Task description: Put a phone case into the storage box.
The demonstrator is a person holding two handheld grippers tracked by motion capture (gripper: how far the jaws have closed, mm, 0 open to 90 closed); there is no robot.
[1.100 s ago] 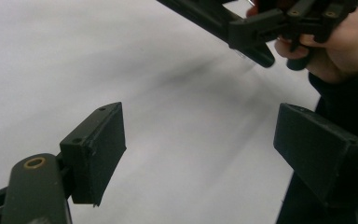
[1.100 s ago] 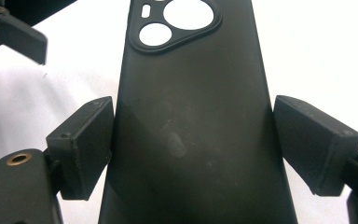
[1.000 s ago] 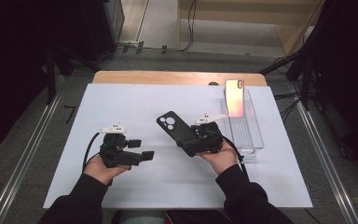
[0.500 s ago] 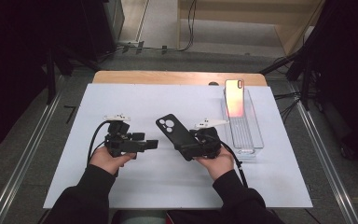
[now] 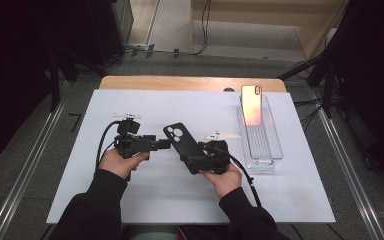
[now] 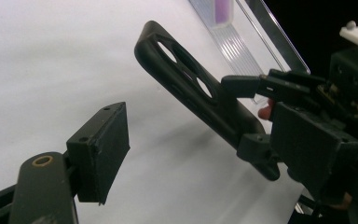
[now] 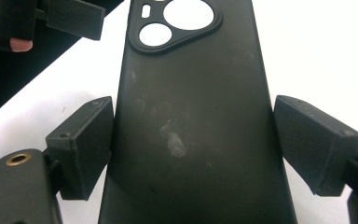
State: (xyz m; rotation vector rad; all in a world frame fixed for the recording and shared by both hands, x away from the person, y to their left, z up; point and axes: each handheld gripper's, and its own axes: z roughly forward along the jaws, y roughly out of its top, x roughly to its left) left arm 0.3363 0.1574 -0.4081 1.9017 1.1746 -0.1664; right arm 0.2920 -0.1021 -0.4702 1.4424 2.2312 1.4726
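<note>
Near the middle of the high view, the right gripper (image 5: 196, 159) has its jaws closed on the lower end of a black phone case (image 5: 181, 143). The case tilts up & left, w/ its camera holes at the top. Just left of it, the left gripper (image 5: 164, 144) points at the case's top end; can't tell if it's open or closed. At the right of the frame sits a clear tray (image 5: 274, 145) on the white table (image 5: 80, 165), w/ a pink phone (image 5: 252, 104) standing up in its far end.
</note>
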